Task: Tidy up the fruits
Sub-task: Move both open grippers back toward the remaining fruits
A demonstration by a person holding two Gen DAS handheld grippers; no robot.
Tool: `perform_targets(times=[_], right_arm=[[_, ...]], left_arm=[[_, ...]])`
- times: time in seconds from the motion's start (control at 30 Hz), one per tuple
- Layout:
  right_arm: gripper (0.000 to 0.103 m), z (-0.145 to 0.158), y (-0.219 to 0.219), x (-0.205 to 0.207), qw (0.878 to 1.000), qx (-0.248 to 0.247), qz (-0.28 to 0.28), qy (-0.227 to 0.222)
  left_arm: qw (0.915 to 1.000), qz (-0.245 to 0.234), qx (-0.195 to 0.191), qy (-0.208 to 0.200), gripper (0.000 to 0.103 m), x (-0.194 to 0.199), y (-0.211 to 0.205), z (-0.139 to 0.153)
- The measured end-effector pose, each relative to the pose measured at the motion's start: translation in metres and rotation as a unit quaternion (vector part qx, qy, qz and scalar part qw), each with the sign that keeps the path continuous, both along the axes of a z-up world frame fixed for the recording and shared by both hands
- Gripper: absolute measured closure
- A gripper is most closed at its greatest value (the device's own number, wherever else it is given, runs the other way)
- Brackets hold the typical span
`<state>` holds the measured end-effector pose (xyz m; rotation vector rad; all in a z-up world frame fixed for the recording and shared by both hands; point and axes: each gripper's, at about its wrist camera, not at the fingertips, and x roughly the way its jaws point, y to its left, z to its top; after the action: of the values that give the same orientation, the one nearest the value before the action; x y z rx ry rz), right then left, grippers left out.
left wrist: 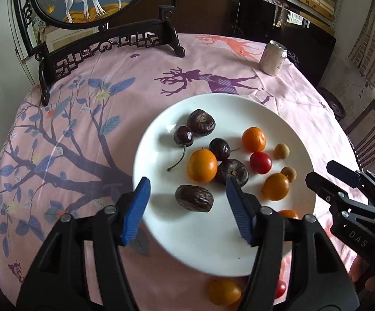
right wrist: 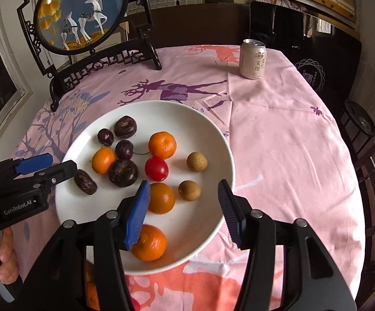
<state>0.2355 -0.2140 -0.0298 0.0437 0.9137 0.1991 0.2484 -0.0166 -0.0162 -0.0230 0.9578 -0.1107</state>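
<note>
A white plate [left wrist: 161, 129] [right wrist: 213, 140] on the pink tablecloth holds several fruits: small oranges [left wrist: 202, 165] [right wrist: 162, 145], dark cherries [left wrist: 184, 135], wrinkled dark fruits [left wrist: 194, 198] [right wrist: 85, 182], a red cherry tomato [left wrist: 260, 162] [right wrist: 156, 168] and two tan longans [left wrist: 282, 151] [right wrist: 197, 161]. My left gripper [left wrist: 187, 194] is open above the plate's near side, with a wrinkled dark fruit between its fingers. My right gripper [right wrist: 185, 194] is open and empty over the plate's near right part, above an orange [right wrist: 150, 243].
An orange [left wrist: 223, 291] and a red tomato [left wrist: 280, 289] lie on the cloth in front of the plate. A drink can [left wrist: 274, 57] [right wrist: 252, 59] stands at the far right. A dark carved wooden screen stand [left wrist: 104, 49] [right wrist: 84, 39] stands at the far left.
</note>
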Motion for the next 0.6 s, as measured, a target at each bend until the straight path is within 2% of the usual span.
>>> perform_targets(times=[0.07, 0.13, 0.2, 0.33, 0.4, 0.5, 0.6], right_arm=[[0.048, 0.006, -0.001, -0.024, 1.000, 0.004, 0.003, -0.003], [0.042, 0.006, -0.001, -0.053, 1.000, 0.015, 0.008, 0.002], [0.031, 0.003, -0.001, -0.089, 0.999, 0.043, 0.012, 0.001], [0.020, -0.006, 0.006, -0.146, 0.998, 0.057, 0.016, -0.002], [0.016, -0.009, 0.012, -0.161, 0.999, 0.048, 0.016, 0.002], [0.015, -0.009, 0.022, -0.174, 0.999, 0.030, 0.026, 0.005], [0.015, -0.013, 0.036, -0.179, 0.999, 0.025, 0.043, 0.006]], left_arm=[[0.9998, 0.000, -0.007, -0.019, 0.033, -0.023, 0.007, 0.012], [0.9992, 0.002, -0.008, -0.040, 0.023, -0.052, 0.015, 0.021], [0.9983, 0.004, -0.010, -0.057, 0.021, -0.083, 0.023, 0.022], [0.9972, 0.005, -0.034, -0.066, 0.018, -0.133, 0.037, 0.012], [0.9973, 0.001, -0.039, -0.063, 0.018, -0.150, 0.039, 0.004], [0.9979, -0.010, -0.037, -0.053, 0.018, -0.165, 0.039, -0.007], [0.9982, -0.001, -0.033, -0.050, 0.018, -0.173, 0.045, -0.013]])
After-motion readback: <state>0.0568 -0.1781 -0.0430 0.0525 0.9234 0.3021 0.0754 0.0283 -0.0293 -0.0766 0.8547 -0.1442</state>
